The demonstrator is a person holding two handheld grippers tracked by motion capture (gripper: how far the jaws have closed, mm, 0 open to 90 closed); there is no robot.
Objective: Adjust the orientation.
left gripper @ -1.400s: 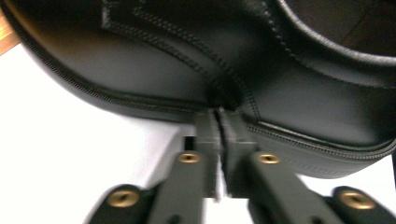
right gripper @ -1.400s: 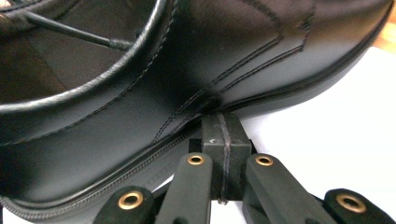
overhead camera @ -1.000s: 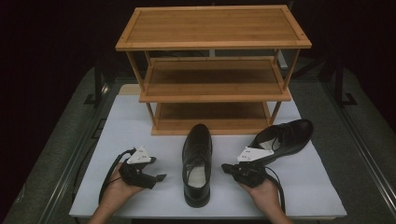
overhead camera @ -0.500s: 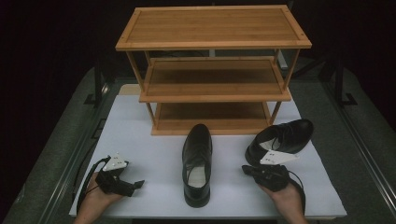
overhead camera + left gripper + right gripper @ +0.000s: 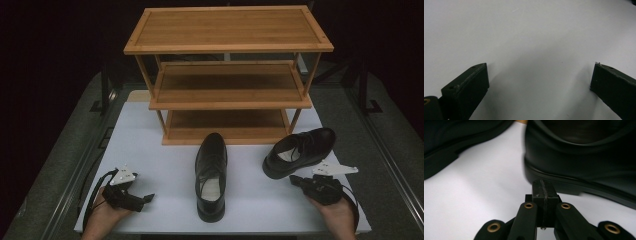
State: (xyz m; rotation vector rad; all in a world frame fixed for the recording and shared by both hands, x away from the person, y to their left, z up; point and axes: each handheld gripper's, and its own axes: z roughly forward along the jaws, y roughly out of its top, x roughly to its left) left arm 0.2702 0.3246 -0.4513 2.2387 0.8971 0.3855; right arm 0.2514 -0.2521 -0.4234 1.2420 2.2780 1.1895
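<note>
High view: the right shoe [image 5: 300,150] lies on the white counter [image 5: 150,145], tilted and angled with its toe toward the far right, just in front of the right leg of the wooden shoe rack [image 5: 229,75]. The right tool [image 5: 294,179] sits just beside this shoe's heel, near the counter's front edge, held by the person's right hand [image 5: 336,214]. In the right gripper view its jaws are pressed together with nothing between them, their tip pointing at the shoe's heel and sole edge [image 5: 579,165] close ahead, not clearly touching.

The other shoe [image 5: 211,175] stands flat in the middle of the counter, toe toward the rack's bottom shelf, well apart from either tool.

The left tool [image 5: 149,198] rests low at the counter's front left corner in the left hand [image 5: 107,215]. The left gripper view shows its jaws spread wide over bare white counter, holding nothing; they have just been opening.
</note>
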